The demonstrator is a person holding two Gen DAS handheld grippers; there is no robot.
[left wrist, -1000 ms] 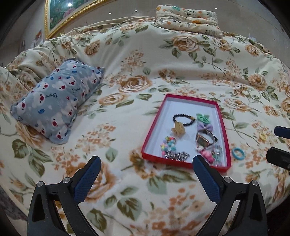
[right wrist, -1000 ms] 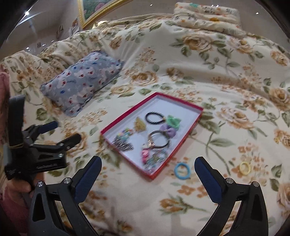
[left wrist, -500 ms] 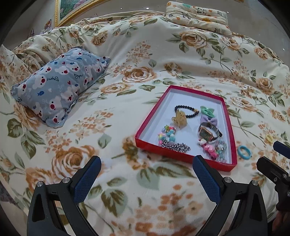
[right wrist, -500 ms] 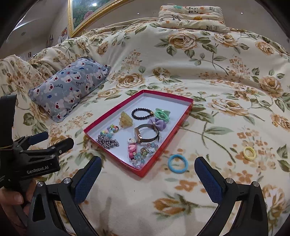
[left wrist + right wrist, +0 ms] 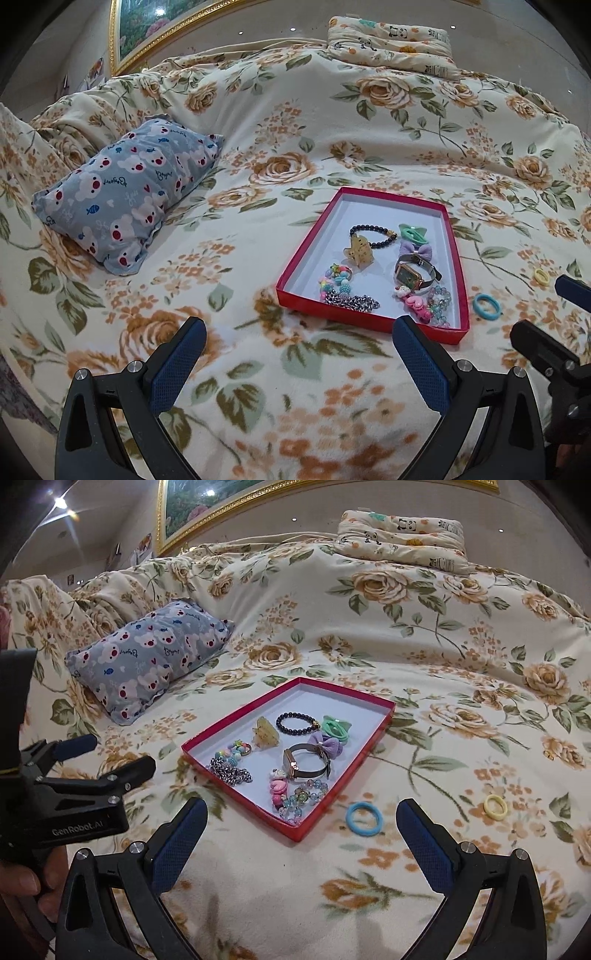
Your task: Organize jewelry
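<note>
Jewelry mostly lay in the shallow red cardboard tray (image 5: pixel 373 716) on the floral bedspread (image 5: pixel 443 646), but a blue elastic hair ring (image 5: pixel 364 818) sat just outside its near corner and a yellow hair ring (image 5: pixel 495 806) farther right. Your right gripper (image 5: pixel 302 834) hovered with fingers spread wide and empty; your left gripper (image 5: pixel 295 354) was equally wide. To do this well, you would lower over the blue ring, pinch one side of its band without snagging fabric, and lift it clear of the rim.

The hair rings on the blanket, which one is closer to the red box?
The blue ring, lying right beside the red box; the yellow ring lies farther off.
</note>
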